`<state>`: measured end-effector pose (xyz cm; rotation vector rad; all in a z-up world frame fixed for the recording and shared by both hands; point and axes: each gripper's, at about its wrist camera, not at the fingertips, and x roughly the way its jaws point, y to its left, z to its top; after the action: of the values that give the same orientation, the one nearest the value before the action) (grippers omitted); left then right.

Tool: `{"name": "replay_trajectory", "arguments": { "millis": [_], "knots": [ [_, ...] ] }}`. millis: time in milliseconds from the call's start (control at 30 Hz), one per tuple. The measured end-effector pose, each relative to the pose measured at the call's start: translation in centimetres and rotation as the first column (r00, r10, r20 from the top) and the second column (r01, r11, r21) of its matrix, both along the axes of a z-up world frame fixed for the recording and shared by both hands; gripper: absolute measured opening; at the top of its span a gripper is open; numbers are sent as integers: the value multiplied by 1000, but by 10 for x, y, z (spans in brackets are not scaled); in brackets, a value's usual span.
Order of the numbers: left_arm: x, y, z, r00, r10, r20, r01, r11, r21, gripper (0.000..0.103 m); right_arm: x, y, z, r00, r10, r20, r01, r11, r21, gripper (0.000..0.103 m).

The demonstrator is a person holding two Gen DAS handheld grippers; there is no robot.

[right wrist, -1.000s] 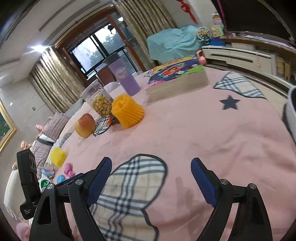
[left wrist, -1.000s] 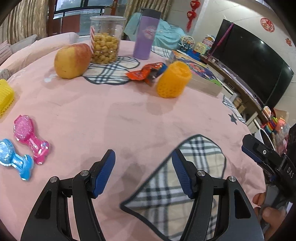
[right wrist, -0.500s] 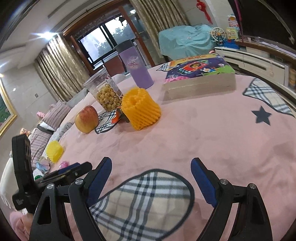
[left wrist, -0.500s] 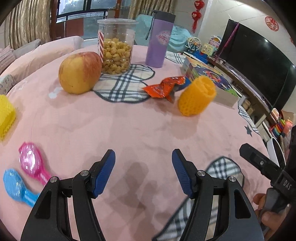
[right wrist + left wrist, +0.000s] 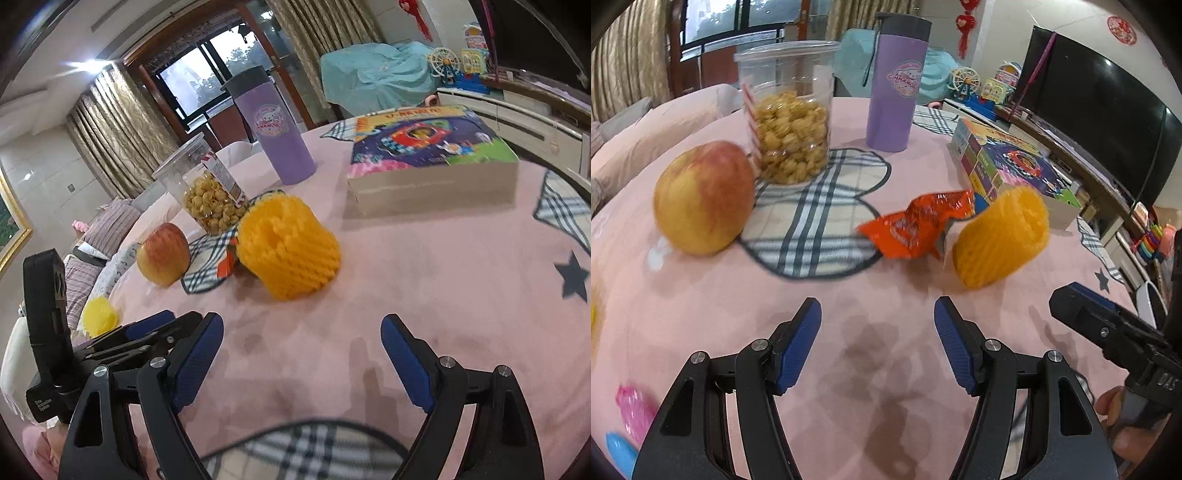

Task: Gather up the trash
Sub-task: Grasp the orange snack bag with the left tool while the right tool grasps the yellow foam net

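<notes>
1. In my right wrist view, the orange foam net (image 5: 288, 254) is covering nearly all of the orange wrapper (image 5: 224, 266); only a sliver is peeking out at its left.
2. In my left wrist view, the pink toy (image 5: 637, 411) and the blue toy (image 5: 620, 452) are blurring at the lower left, the blue one being cut by the frame edge.
3. A yellow scrap (image 5: 592, 319) is barely showing at the left edge; I am unable to tell what it is.
4. My right gripper (image 5: 1115, 332) is being cropped at the right edge, so its tips are staying hidden there.
5. The box (image 5: 1008, 166) lettering is reading too small.
</notes>
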<state>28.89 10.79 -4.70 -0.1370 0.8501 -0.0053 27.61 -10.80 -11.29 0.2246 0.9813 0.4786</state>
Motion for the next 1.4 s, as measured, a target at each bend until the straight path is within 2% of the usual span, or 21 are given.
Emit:
{"name": "replay_trajectory", "arguments": {
  "millis": [233,333,433,500,633,700,767,867,1067,1400],
  "knots": [
    [24,2,-2,999,-32,2,32,999,0,65,20,10,-5,1000,-3,-7,3,1000,10,88],
    [30,0,0,999,-51,9,51,999,-1,65,26,13,-7,1000,-1,-5,1,1000,11,84],
    [35,-3,1,998,-61,11,61,998,-6,65,32,12,-11,1000,-6,-19,6,999,37,67],
    [40,-7,0,998,-59,9,59,998,-6,65,35,15,-11,1000,6,-27,-5,999,48,43],
    [52,-13,-6,999,-44,-2,44,999,-14,64,33,14,-8,1000,13,-28,-12,999,52,29],
    [55,-15,-8,999,-49,-6,49,998,-28,57,31,10,-7,999,9,-34,-6,998,61,24],
    [58,-19,-11,998,-60,-16,60,998,-21,35,30,6,-6,999,3,-38,-1,998,67,21],
    [57,-22,-12,997,-71,-23,71,997,-10,22,27,0,-5,999,-4,-40,7,997,74,17],
    [39,-15,-5,998,-65,-5,65,998,-26,17,18,-9,1,999,-5,-44,9,995,98,14],
    [-19,-18,2,999,-51,4,51,995,-91,16,-12,-32,15,999,-11,-40,15,994,108,14]
  ]
}}
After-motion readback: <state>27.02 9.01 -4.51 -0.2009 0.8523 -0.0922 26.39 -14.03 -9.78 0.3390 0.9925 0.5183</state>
